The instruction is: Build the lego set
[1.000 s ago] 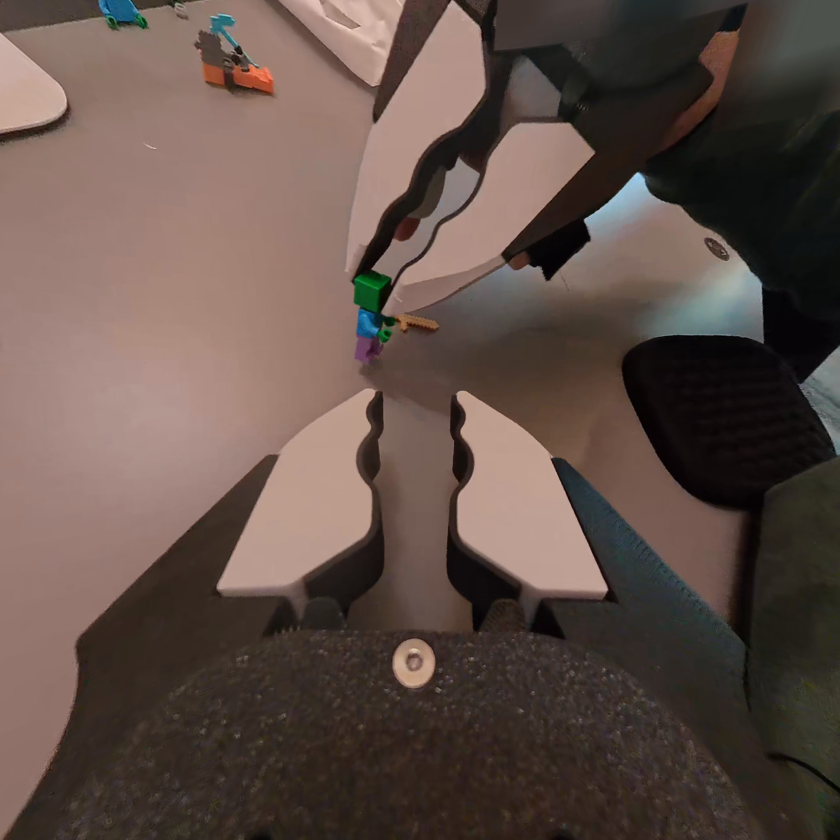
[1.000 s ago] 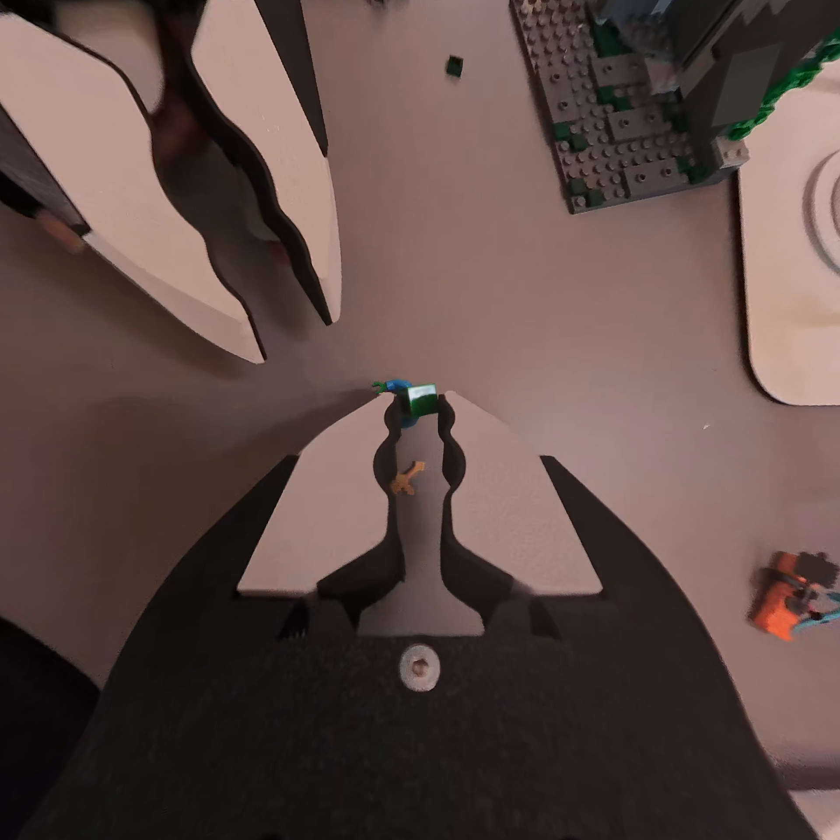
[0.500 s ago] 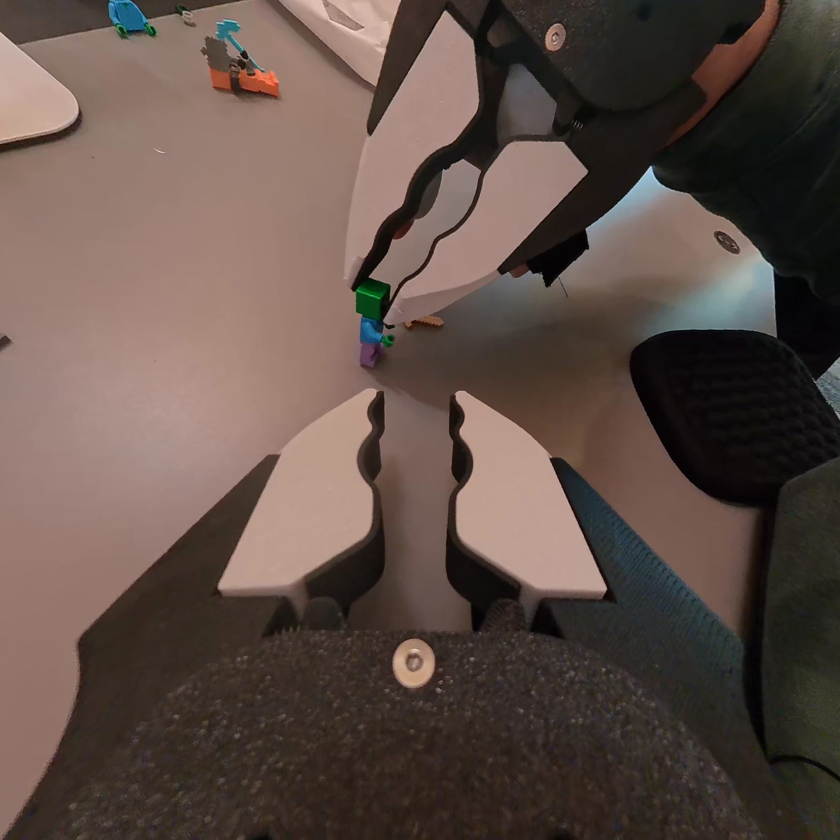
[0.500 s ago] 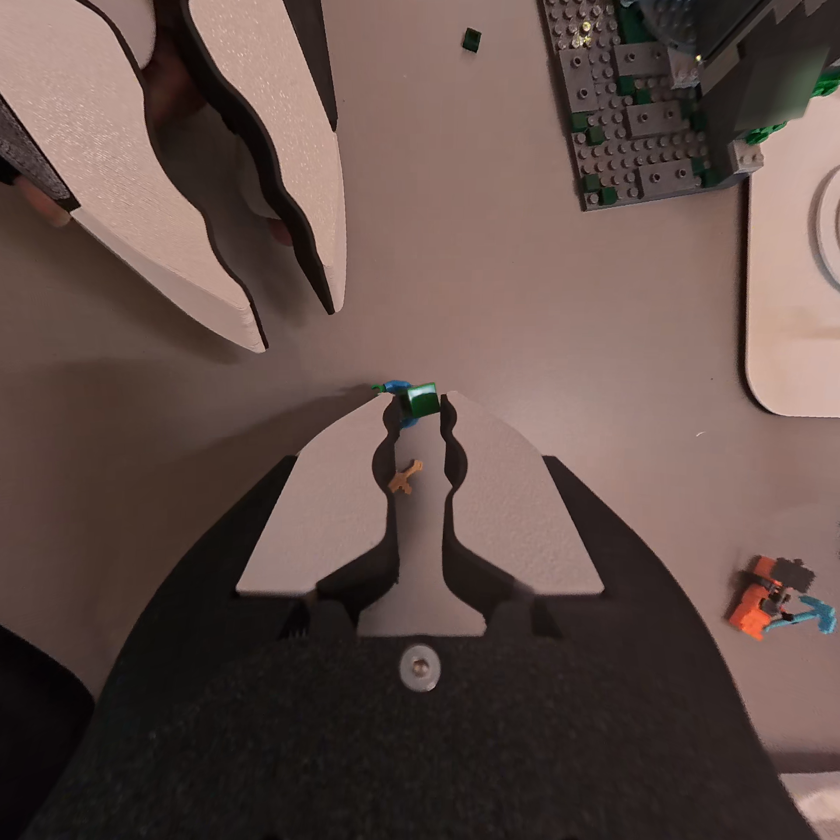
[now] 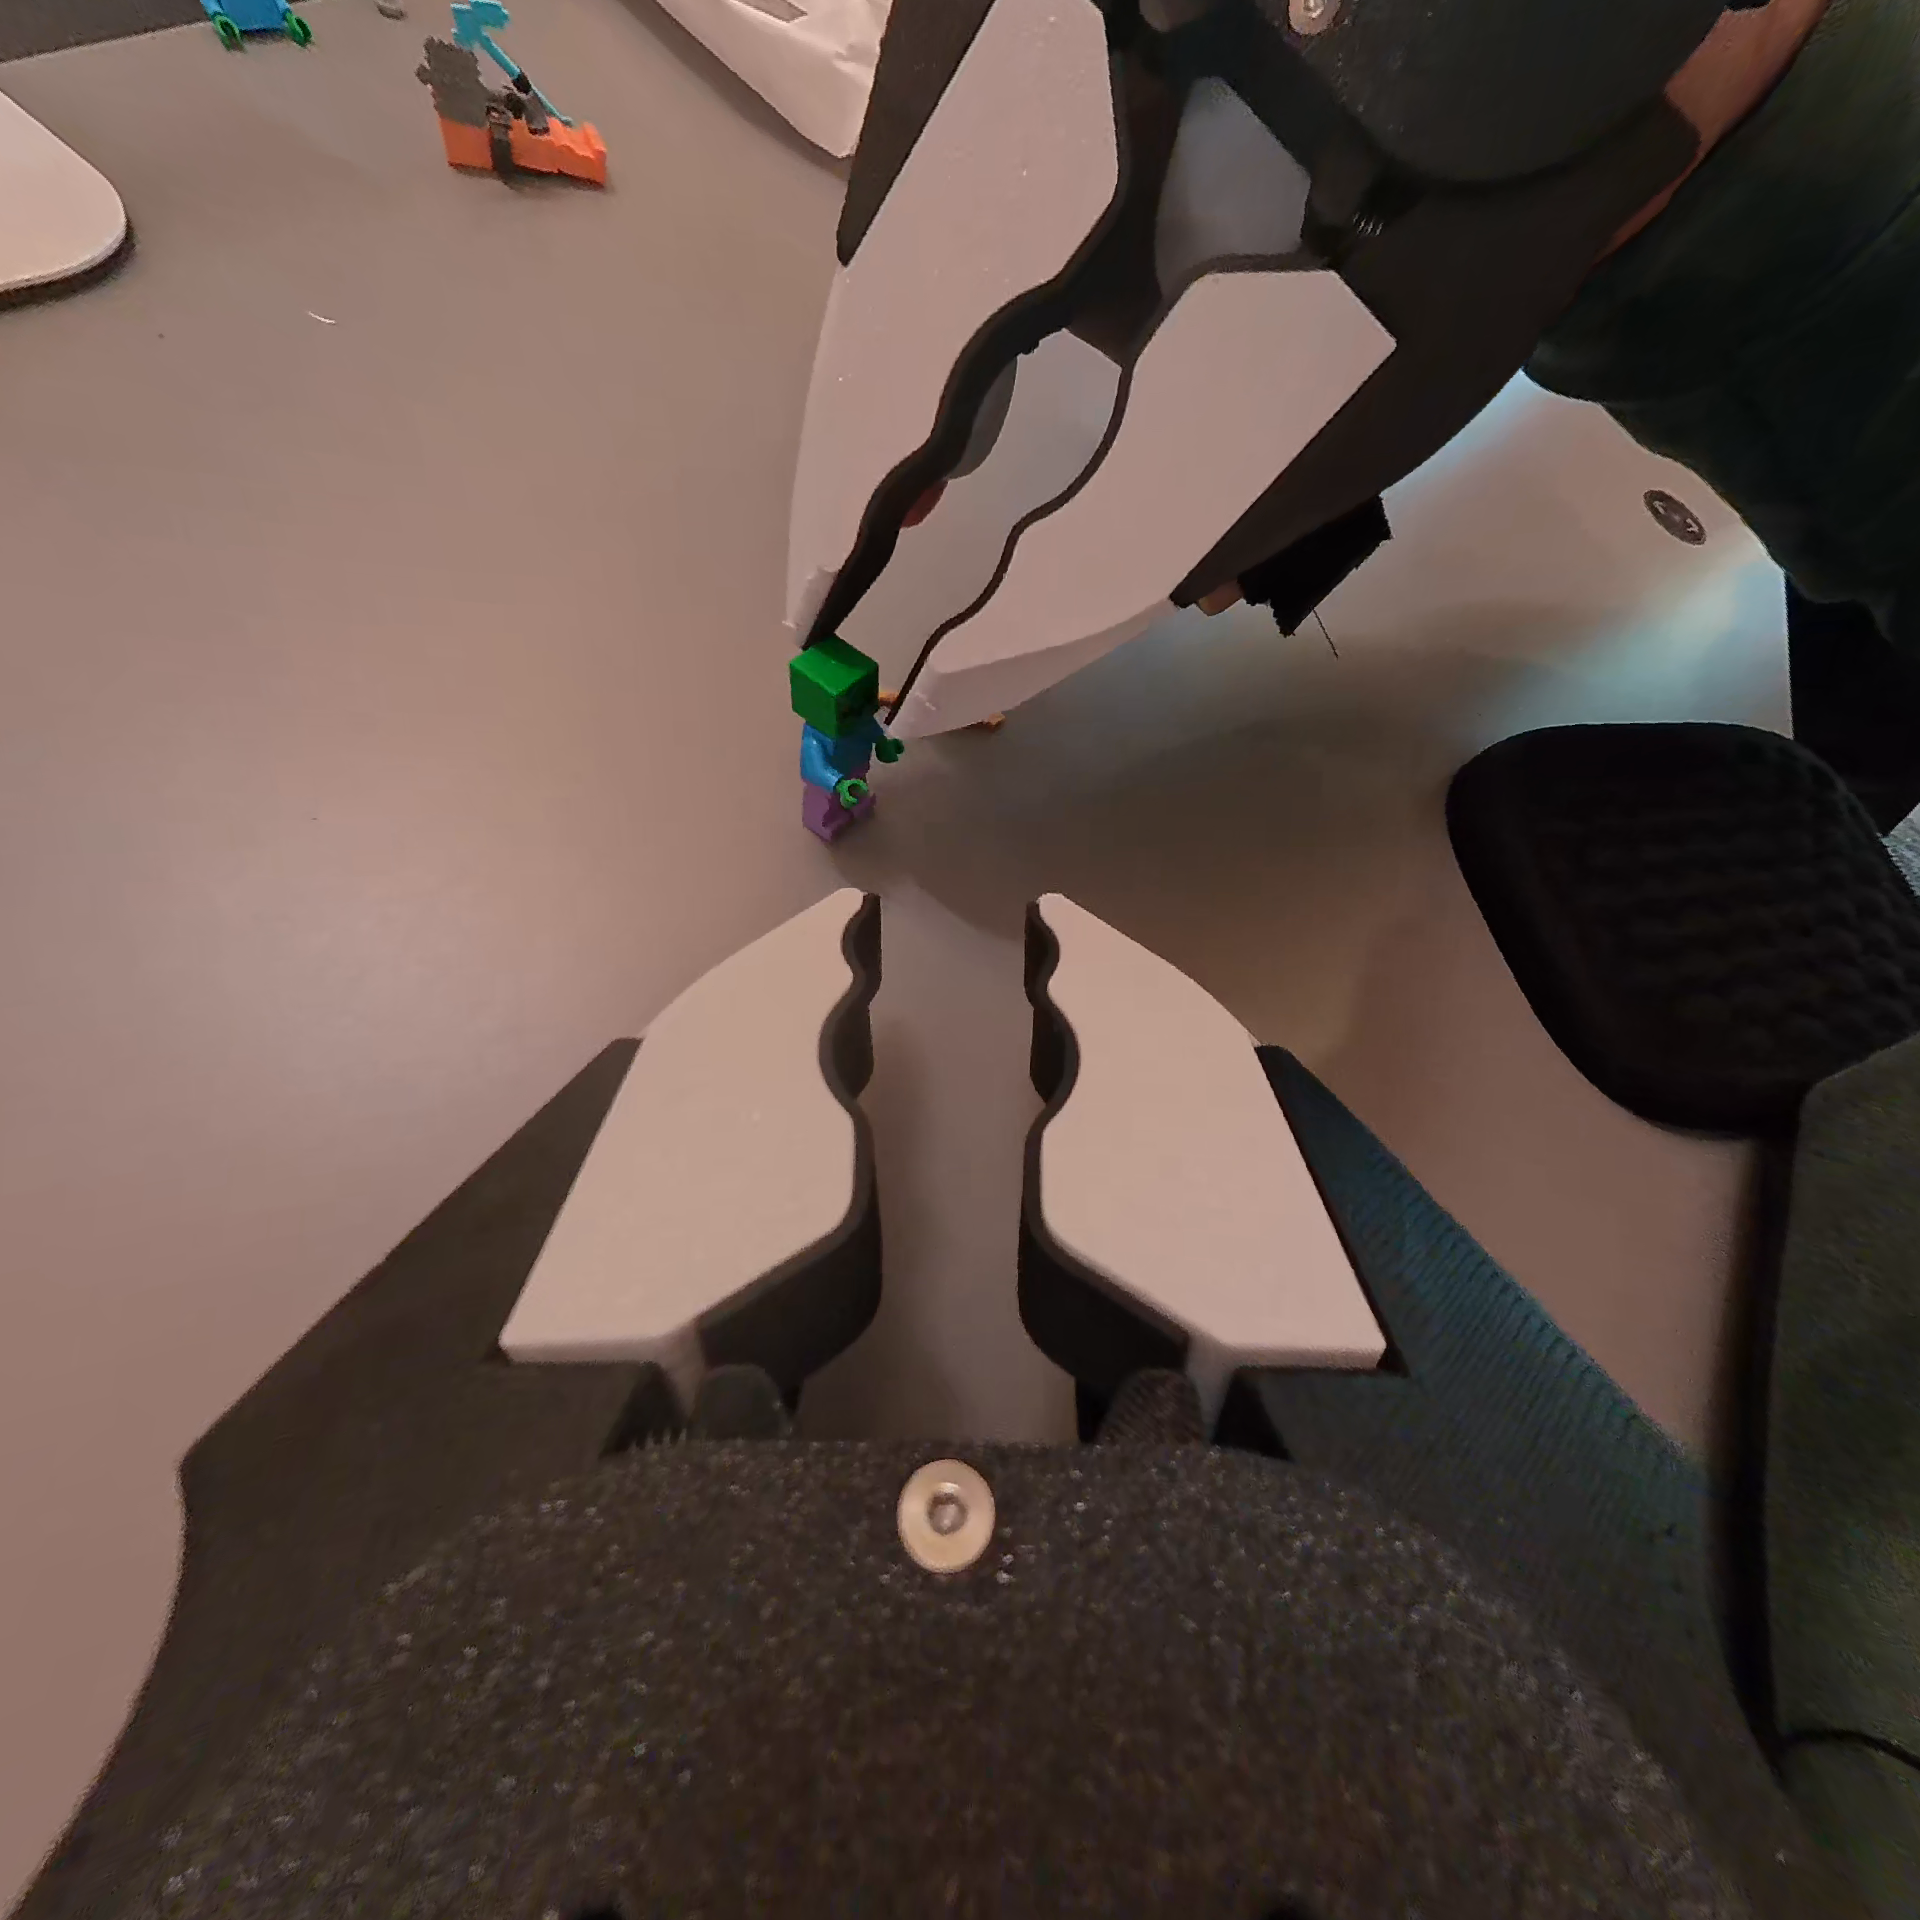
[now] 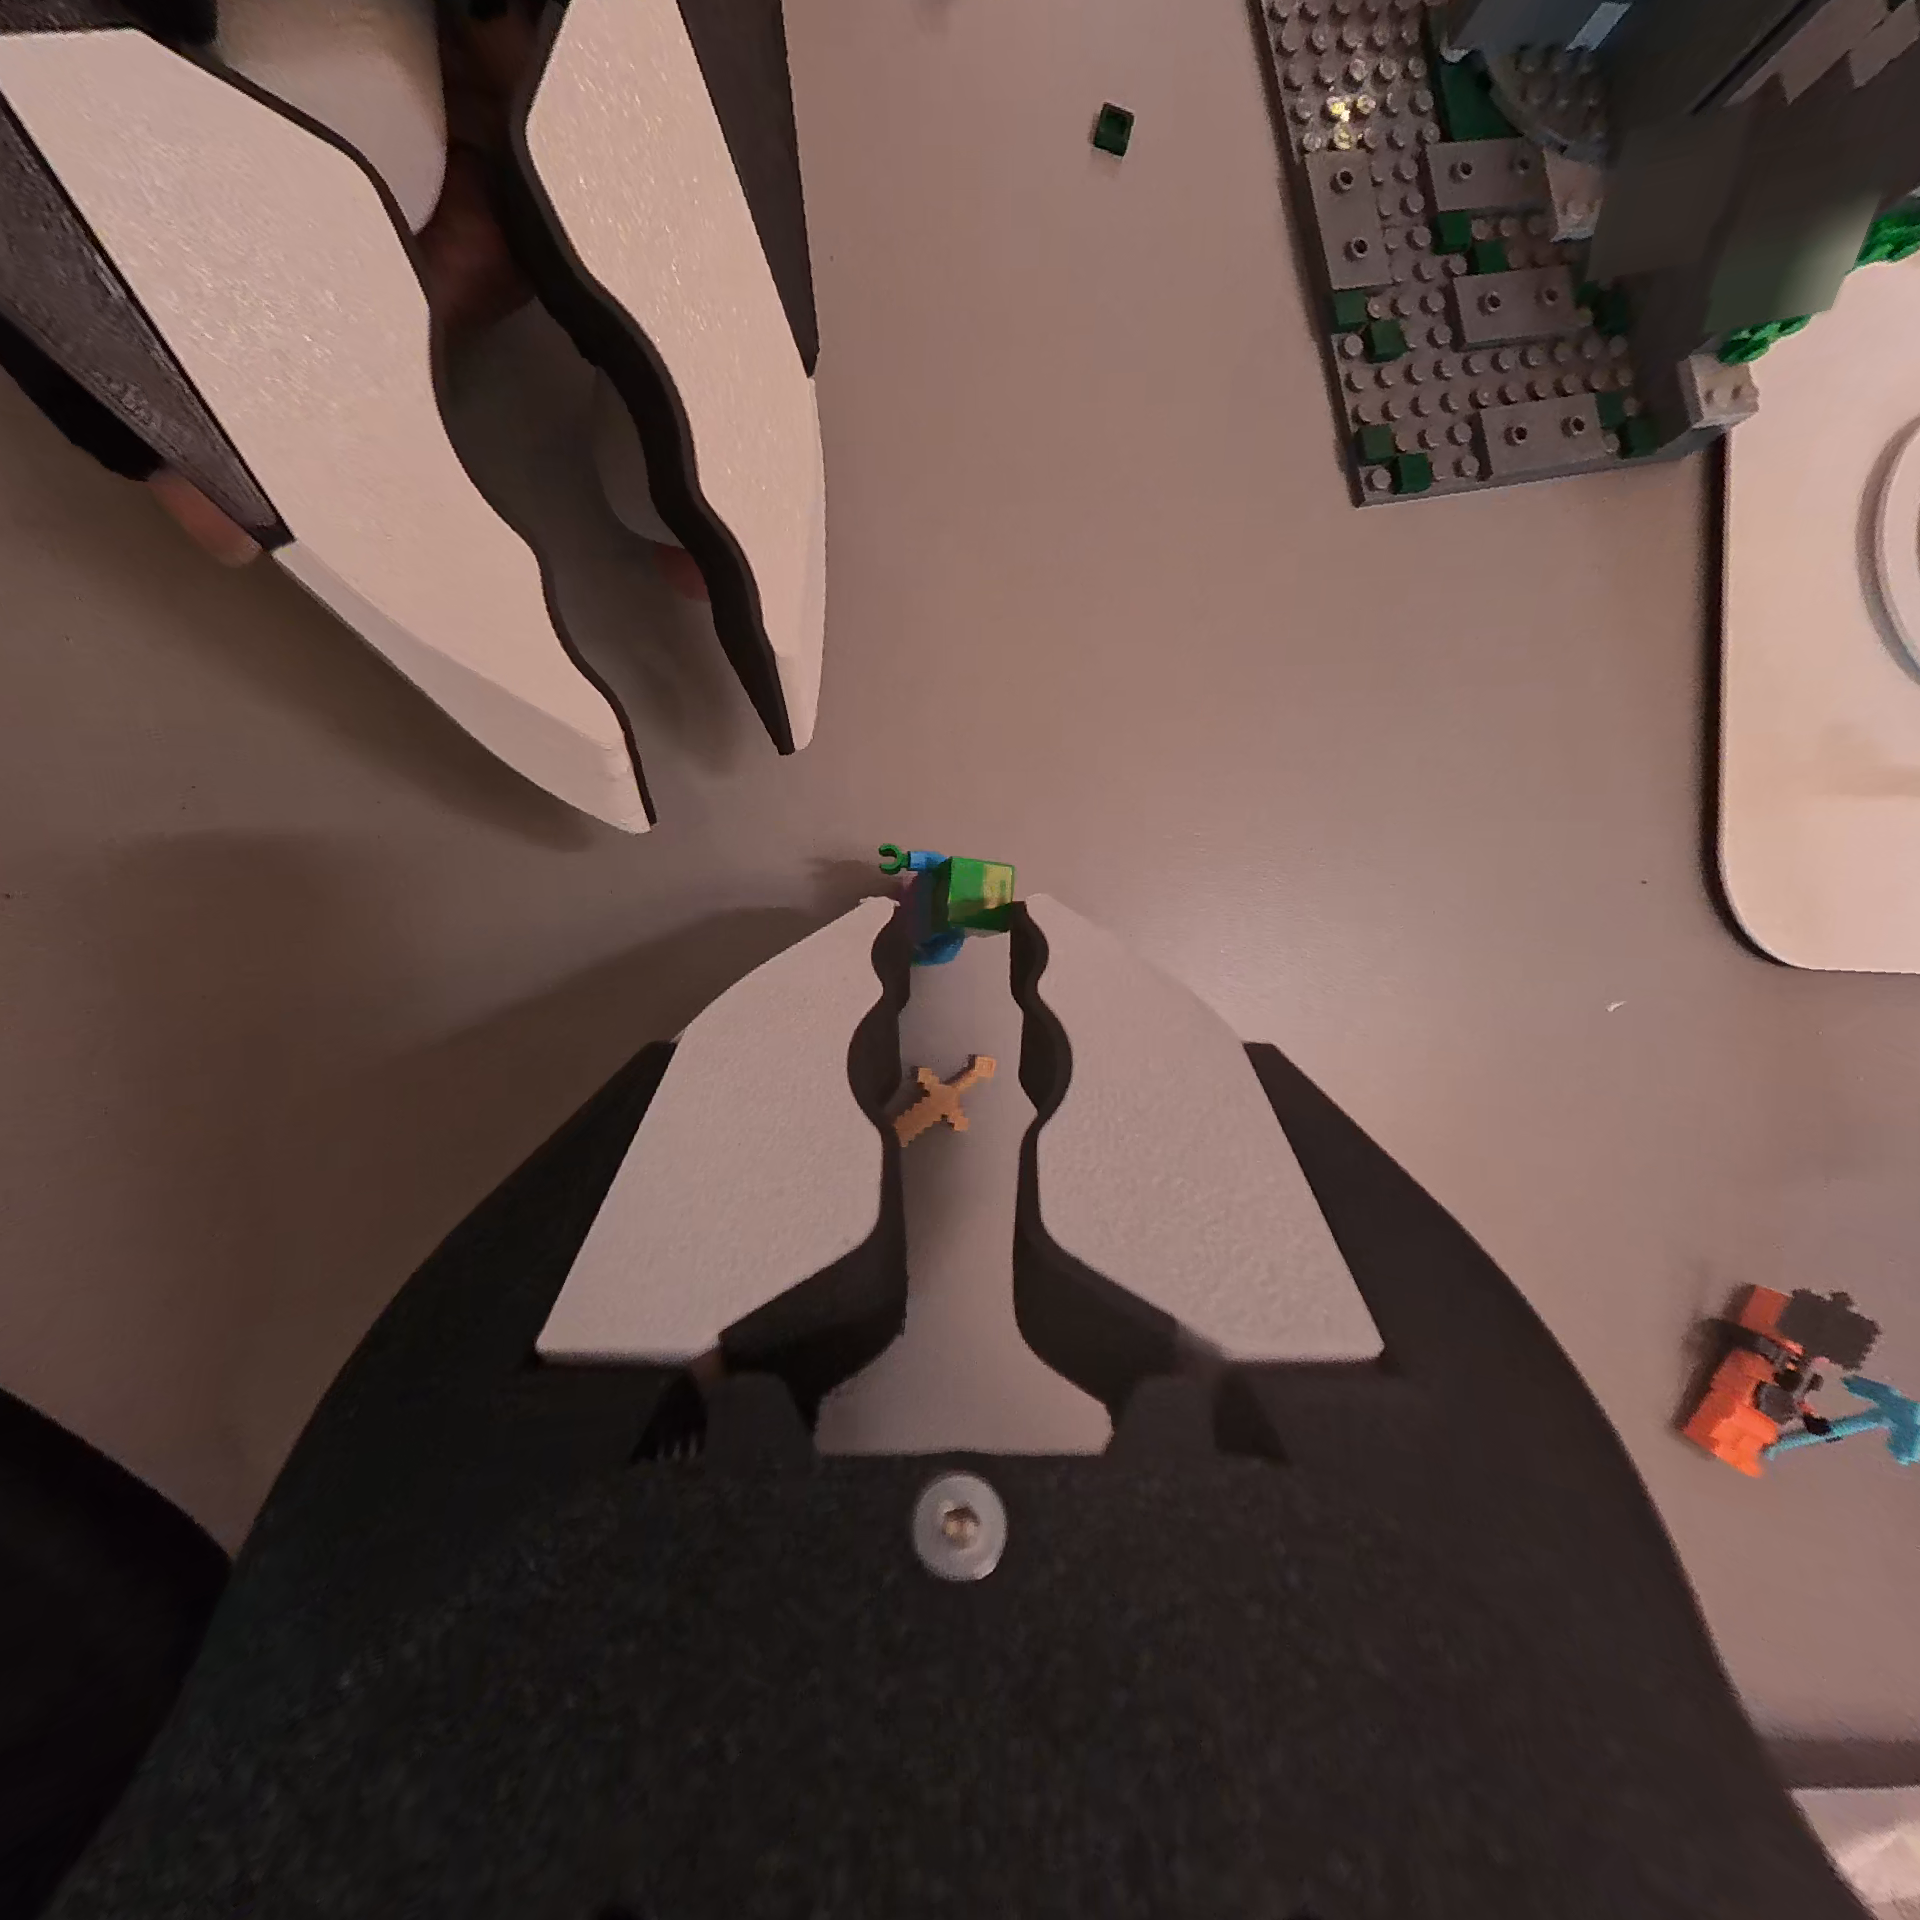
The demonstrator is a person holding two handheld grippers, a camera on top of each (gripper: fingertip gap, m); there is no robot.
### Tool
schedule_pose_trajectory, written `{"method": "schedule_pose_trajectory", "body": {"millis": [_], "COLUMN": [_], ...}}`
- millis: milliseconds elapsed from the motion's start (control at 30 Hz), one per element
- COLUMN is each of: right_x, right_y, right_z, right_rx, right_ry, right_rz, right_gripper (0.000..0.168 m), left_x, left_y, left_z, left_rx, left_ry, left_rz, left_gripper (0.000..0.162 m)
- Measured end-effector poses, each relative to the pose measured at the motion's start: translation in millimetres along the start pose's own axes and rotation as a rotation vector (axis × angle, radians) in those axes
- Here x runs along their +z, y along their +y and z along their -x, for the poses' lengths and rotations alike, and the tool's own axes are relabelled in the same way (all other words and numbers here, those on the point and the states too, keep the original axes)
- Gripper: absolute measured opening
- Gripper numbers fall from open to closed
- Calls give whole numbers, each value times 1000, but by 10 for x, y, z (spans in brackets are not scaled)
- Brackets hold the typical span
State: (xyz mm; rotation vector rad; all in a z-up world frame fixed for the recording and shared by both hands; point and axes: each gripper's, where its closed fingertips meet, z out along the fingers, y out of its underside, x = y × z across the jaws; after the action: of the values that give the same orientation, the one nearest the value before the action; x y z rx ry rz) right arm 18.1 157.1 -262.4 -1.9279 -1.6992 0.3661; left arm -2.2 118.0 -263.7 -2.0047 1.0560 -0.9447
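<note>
We are working on the small plastic minifigure with a green cube head, blue torso and purple legs [image 5: 836, 740], which is standing upright on the grey counter [image 5: 416, 623]. Our right hand-held gripper [image 6: 954, 906] is hovering over its head with the white fingers parted a little; half a second ago the tips were pressing against the green head, and now we are seeing a sliver of gap on at least one side, so we judge that we are letting go and leaving the figure to stand by itself. Just behind the minifigure, under that gripper, the tan pixel-shaped plastic sword [image 6: 940, 1103] is lying flat, in the same spot as a second ago. Our left hand-held gripper [image 5: 951, 904] is waiting in front of the minifigure, close but not touching, moderately open and holding nothing, unchanged from a second ago. We take this to mean the figure is assembled and the sword is the next piece to fetch, probably for one of its green hands. Well beyond the minifigure, the grey studded baseplate model with green bricks [image 6: 1507, 291] is waiting, with a loose dark green stud [image 6: 1112, 130] beside it, and off to the side the orange and grey sub-build with a light blue pickaxe [image 5: 514, 125] is sitting apart.
</note>
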Motion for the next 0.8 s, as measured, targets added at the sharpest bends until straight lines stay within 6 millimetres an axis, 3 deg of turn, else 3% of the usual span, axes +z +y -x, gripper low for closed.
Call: {"method": "schedule_pose_trajectory", "body": {"millis": [600, 800], "right_x": [-52, -240], "right_y": [-9, -30], "right_z": [27, -37], "right_rx": [1, 103], "right_ry": [0, 0], "right_rz": [-10, -66], "right_gripper": [19, 20], "left_x": [16, 7], "left_y": [29, 29], "left_z": [-18, -24], "left_rx": [9, 15], "left_ry": [0, -1], "left_rz": [9, 4], "left_gripper": [26, 25]}}
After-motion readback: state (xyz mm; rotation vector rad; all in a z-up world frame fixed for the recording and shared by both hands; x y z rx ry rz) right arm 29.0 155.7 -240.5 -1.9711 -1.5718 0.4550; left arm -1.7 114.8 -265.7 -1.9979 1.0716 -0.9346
